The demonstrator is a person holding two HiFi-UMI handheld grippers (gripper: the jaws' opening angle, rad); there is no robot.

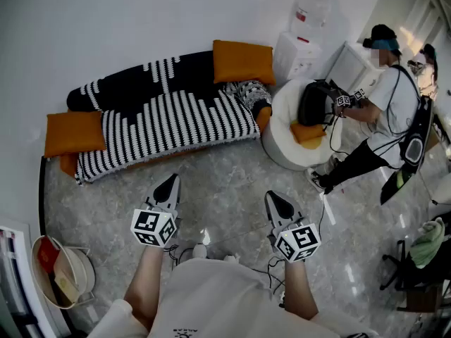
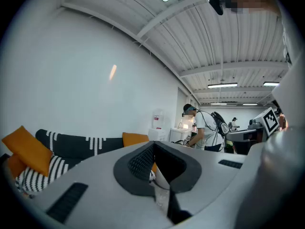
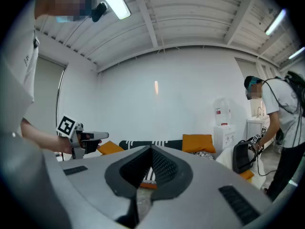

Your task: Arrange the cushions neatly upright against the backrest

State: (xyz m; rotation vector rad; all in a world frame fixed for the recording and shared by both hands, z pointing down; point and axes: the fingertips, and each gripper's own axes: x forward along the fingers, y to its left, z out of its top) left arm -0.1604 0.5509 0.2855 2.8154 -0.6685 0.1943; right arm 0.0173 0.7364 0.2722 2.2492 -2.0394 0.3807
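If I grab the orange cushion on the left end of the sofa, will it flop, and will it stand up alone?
The orange cushion looks plump and soft, so it would probably squash in a grip and sag from a corner. That puffiness suggests it is light. Stood on edge it may topple unless leaned on the backrest.

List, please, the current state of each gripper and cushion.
left gripper: shut, empty
right gripper: shut, empty
left orange cushion: tilted at sofa end
right orange cushion: upright against backrest
patterned cushion: lying flat
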